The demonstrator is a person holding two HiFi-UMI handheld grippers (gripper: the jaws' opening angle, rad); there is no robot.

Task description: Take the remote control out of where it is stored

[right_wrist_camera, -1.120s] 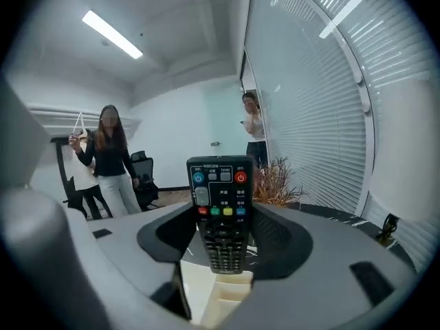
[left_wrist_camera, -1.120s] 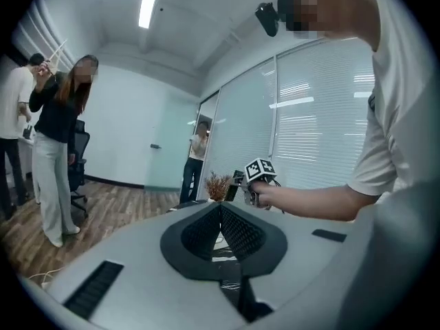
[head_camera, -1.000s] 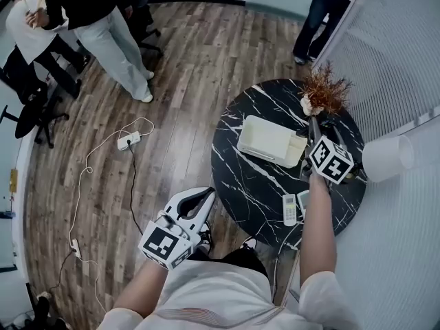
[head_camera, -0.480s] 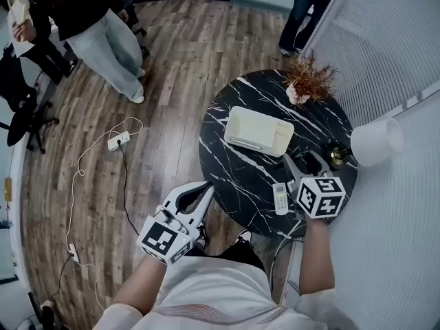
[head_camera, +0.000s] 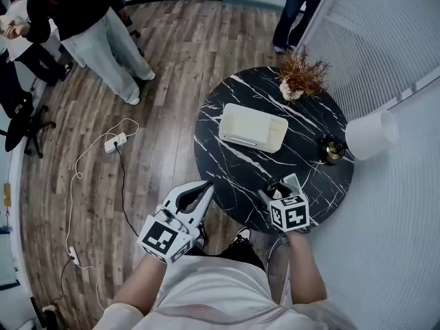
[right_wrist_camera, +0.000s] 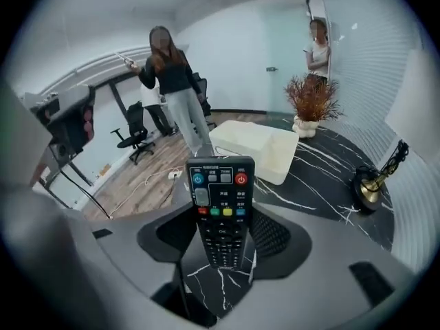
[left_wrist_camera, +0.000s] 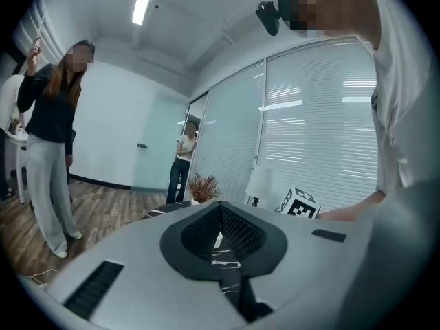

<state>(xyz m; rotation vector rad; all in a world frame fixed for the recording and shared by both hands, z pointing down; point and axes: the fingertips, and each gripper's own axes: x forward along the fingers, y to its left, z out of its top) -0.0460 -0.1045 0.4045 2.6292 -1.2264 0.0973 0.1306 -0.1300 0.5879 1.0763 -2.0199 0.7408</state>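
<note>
A black remote control (right_wrist_camera: 220, 198) with coloured buttons stands between the pads of my right gripper (right_wrist_camera: 223, 236), which is shut on it. In the head view my right gripper (head_camera: 278, 184) hovers over the near edge of the round black marble table (head_camera: 234, 163), and the remote is hard to make out against the dark top. A cream storage box (head_camera: 253, 129) sits mid-table, beyond the gripper. My left gripper (head_camera: 208, 186) is held off the table's left edge, shut with nothing in it (left_wrist_camera: 221, 239).
A dried plant in a pot (head_camera: 300, 74) stands at the table's far side, and a brass lamp base (head_camera: 333, 150) with a white shade (head_camera: 371, 135) at its right. People (head_camera: 103, 40) stand on the wood floor beside a power strip with cable (head_camera: 113, 143). White blinds run along the right.
My right gripper swung from the table's far right, near the plant, down to its near edge. It now covers the white remotes that lay there. The left gripper has barely moved.
</note>
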